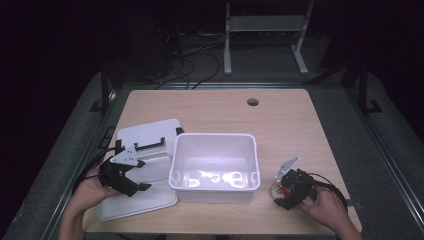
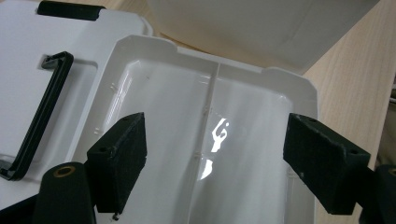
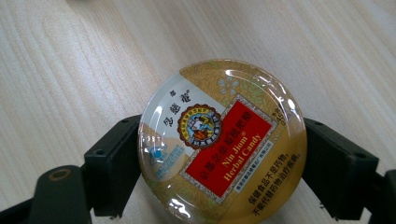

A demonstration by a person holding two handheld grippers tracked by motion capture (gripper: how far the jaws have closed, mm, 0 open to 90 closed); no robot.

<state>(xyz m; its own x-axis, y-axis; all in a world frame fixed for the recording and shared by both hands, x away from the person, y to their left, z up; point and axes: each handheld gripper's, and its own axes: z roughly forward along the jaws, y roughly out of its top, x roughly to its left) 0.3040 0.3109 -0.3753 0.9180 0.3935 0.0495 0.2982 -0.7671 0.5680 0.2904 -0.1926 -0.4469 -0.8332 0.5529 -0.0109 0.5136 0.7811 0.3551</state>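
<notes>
A round candy tin (image 3: 222,140) with a gold and red label lies flat on the wooden table (image 1: 280,120), right of the white bin (image 1: 215,136). My right gripper (image 1: 281,191) points down over it. Its jaws stand wide on either side of the tin (image 1: 275,188), close against the rim, and I see no squeeze. My left gripper (image 1: 142,175) hovers open over a shallow white tray-like lid (image 2: 210,107), with nothing between its pads (image 2: 121,158). Beside that lies a flat white lid with a black handle (image 2: 42,112).
The deep white bin (image 2: 243,18) stands empty at the table's middle front, between my two hands. The two white lid pieces (image 1: 150,132) overlap at the front left, the lower one (image 1: 140,202) reaching the table's front edge. A round hole (image 1: 253,102) sits near the far edge.
</notes>
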